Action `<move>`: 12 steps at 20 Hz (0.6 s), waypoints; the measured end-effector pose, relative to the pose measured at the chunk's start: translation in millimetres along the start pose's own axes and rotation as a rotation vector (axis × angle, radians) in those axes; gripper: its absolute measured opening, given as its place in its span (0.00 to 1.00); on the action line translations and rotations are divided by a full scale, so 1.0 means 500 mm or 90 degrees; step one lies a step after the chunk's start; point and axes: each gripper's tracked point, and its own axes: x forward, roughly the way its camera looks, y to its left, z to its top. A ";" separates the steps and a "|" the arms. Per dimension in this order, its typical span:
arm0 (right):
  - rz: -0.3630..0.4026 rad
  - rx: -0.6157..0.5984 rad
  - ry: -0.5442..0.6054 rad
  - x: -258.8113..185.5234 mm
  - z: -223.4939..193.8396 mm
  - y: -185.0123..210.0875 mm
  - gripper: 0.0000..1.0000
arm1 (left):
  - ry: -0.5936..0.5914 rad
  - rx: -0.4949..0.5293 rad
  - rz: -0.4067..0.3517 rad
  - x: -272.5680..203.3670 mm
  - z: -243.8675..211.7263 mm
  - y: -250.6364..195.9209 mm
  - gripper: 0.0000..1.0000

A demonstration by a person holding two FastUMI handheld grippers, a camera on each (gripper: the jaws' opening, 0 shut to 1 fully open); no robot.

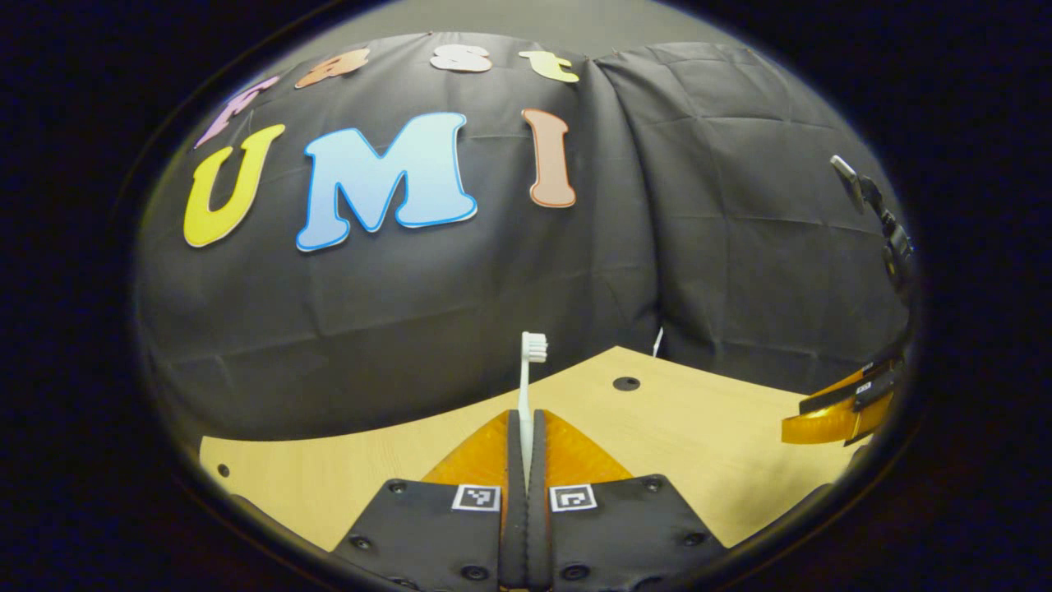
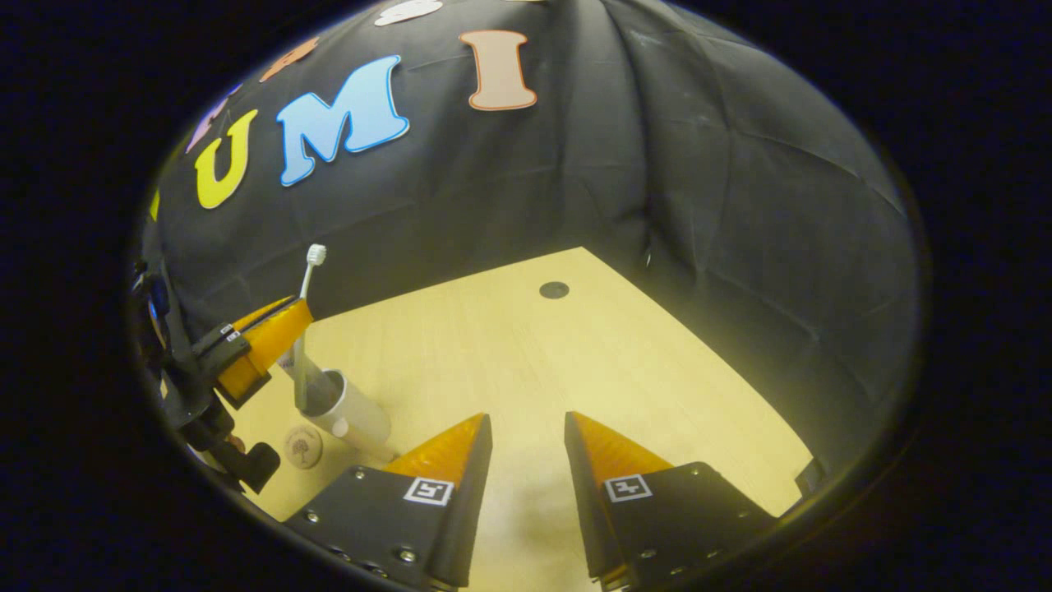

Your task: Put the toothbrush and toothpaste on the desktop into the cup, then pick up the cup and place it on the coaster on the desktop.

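Observation:
My left gripper (image 1: 526, 423) is shut on a white toothbrush (image 1: 530, 362), which stands upright with its bristle head on top. In the right gripper view the left gripper (image 2: 265, 335) holds the toothbrush (image 2: 312, 261) over a white cup (image 2: 355, 415) on the wooden table; the brush's lower end is at the cup's mouth. A pale tube (image 2: 297, 372), apparently the toothpaste, sticks out of the cup. A small round coaster (image 2: 302, 446) lies just left of the cup. My right gripper (image 2: 528, 421) is open and holds nothing, to the right of the cup.
The wooden table (image 2: 526, 353) has a dark round hole (image 2: 554, 289) near its far corner. Black cloth walls close off the back and right side. The right gripper (image 1: 842, 411) shows at the right edge of the left gripper view.

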 end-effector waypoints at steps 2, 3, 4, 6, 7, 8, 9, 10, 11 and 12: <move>-0.004 -0.004 0.001 -0.003 -0.005 -0.003 0.52 | -0.014 0.001 0.009 -0.004 -0.006 0.002 0.08; -0.006 -0.005 0.002 -0.007 -0.007 -0.006 0.52 | -0.025 0.003 0.013 -0.009 -0.008 0.002 0.08; -0.007 -0.005 0.002 -0.008 -0.008 -0.006 0.52 | -0.032 0.004 0.018 -0.014 -0.013 0.002 0.08; -0.008 -0.007 0.003 -0.011 -0.013 -0.006 0.52 | -0.048 0.004 0.023 -0.023 -0.014 -0.001 0.08; -0.008 -0.008 0.004 -0.013 -0.017 -0.004 0.52 | -0.052 0.004 0.027 -0.026 -0.014 -0.003 0.09; -0.008 -0.009 0.004 -0.015 -0.019 -0.002 0.54 | -0.058 0.004 0.032 -0.030 -0.012 -0.003 0.09; -0.007 -0.010 0.004 -0.019 -0.022 -0.001 0.52 | -0.067 0.004 0.036 -0.036 -0.010 -0.004 0.08; -0.006 -0.011 0.003 -0.022 -0.024 0.001 0.52 | -0.076 0.002 0.036 -0.039 -0.009 -0.007 0.09; -0.006 -0.013 0.003 -0.025 -0.029 0.001 0.53 | -0.081 0.000 0.036 -0.040 -0.010 -0.007 0.08; -0.008 -0.014 0.005 -0.027 -0.034 -0.001 0.52 | -0.086 0.002 0.038 -0.040 -0.011 -0.005 0.09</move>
